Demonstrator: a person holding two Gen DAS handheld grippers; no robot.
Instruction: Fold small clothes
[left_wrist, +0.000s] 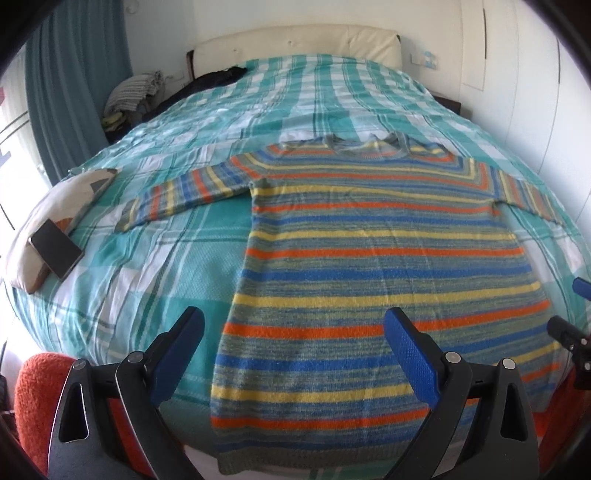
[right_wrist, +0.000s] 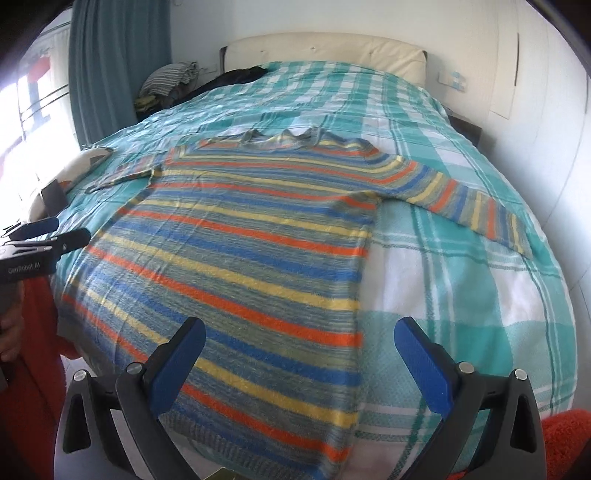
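A striped knit sweater (left_wrist: 369, 258) in orange, yellow, blue and grey-green lies flat on the bed, neck away from me, both sleeves spread out to the sides. It also shows in the right wrist view (right_wrist: 251, 258). My left gripper (left_wrist: 293, 332) is open and empty, hovering over the sweater's lower left hem corner. My right gripper (right_wrist: 299, 343) is open and empty, hovering over the lower right edge of the sweater. The left gripper also shows at the left edge of the right wrist view (right_wrist: 55, 230).
The bed has a teal and white checked cover (left_wrist: 147, 266). A pillow (left_wrist: 55, 206) with a phone (left_wrist: 55, 249) on it lies at the left edge. Dark clothes (left_wrist: 207, 83) and a pile of laundry (left_wrist: 133, 92) sit near the cream headboard (left_wrist: 295, 40). An orange fabric (left_wrist: 37, 406) is close on my side.
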